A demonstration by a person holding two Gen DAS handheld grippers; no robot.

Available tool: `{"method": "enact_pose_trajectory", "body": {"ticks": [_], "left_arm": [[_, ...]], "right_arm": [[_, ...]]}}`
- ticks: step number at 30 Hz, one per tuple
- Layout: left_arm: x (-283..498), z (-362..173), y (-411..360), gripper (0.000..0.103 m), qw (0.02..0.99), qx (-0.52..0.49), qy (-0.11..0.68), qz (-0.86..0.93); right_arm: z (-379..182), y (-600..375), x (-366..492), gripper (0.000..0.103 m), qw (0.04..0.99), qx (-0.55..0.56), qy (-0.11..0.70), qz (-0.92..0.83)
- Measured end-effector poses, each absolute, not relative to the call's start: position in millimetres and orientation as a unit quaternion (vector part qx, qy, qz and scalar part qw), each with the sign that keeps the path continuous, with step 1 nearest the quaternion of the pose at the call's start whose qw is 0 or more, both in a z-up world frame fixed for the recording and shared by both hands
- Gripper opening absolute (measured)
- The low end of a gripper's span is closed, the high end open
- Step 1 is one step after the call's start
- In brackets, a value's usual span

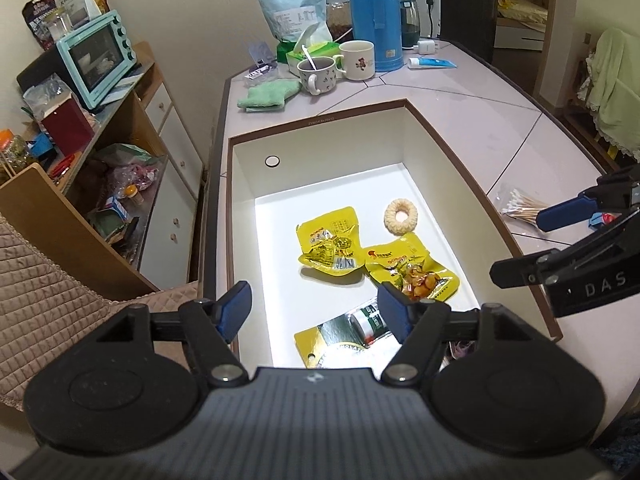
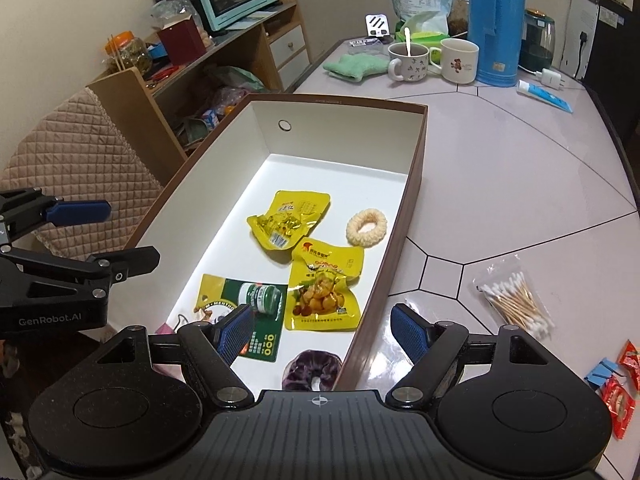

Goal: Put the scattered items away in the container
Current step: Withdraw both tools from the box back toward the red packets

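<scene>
The container (image 2: 416, 168), a long brown-rimmed box with white inner walls, sits on the pale tiled bench (image 2: 520, 184), and most of the task's things already lie in it. In the right wrist view, a yellow snack packet (image 2: 290, 220) lies near the box's middle, with a cream ring-shaped hair tie (image 2: 367, 227) at its 3 o'clock, close to the right wall. At the packet's 5 o'clock is a second yellow packet (image 2: 324, 292) showing printed chestnut-like pieces (the lettering is too small to read), and at that one's 9 o'clock a yellow-and-green card (image 2: 244, 308) carries a small green-capped bottle. A purple scrunchie (image 2: 312, 368) sits in the near corner at 6 o'clock. Outside the box, at its 4 o'clock on the bench, lies a clear bag of cotton swabs (image 2: 516, 300), and at the far right edge are red sachets (image 2: 620, 392) beside a small blue item. The left hand-held gripper (image 1: 314, 312) hovers over the near end of the box with jaws apart and nothing between them. The right hand-held gripper (image 2: 322, 332) is likewise spread wide and empty, straddling the box's right wall. At the bench's 12 o'clock end stand a blue thermos (image 2: 496, 20), two mugs and a green cloth (image 2: 354, 66).
</scene>
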State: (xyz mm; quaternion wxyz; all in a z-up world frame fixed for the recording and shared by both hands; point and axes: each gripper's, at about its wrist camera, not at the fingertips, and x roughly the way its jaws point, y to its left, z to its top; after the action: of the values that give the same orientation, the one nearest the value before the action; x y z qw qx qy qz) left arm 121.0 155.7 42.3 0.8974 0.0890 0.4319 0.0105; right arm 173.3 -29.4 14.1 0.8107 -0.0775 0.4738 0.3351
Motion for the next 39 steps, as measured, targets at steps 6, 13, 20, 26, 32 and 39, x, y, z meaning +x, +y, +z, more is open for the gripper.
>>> {"method": "enact_pose_trajectory", "body": {"ticks": [6, 13, 20, 26, 32, 39], "left_arm": [[110, 47, 150, 0.074, 0.899, 0.092, 0.427, 0.018], [99, 45, 144, 0.078, 0.896, 0.091, 0.433, 0.026], [89, 42, 135, 0.078, 0.893, 0.089, 0.44, 0.036], [79, 42, 124, 0.078, 0.892, 0.086, 0.441, 0.045], [70, 43, 116, 0.078, 0.891, 0.083, 0.442, 0.056], [61, 45, 109, 0.078, 0.889, 0.08, 0.444, 0.073]], "right_arm": [[16, -30, 161, 0.078, 0.807, -0.09, 0.471, 0.345], [13, -35, 148, 0.078, 0.799, -0.093, 0.474, 0.357], [14, -46, 138, 0.078, 0.794, -0.09, 0.473, 0.372], [17, -56, 132, 0.078, 0.79, -0.092, 0.469, 0.383], [20, -64, 128, 0.078, 0.787, -0.096, 0.466, 0.394], [26, -74, 124, 0.078, 0.788, -0.085, 0.45, 0.412]]}}
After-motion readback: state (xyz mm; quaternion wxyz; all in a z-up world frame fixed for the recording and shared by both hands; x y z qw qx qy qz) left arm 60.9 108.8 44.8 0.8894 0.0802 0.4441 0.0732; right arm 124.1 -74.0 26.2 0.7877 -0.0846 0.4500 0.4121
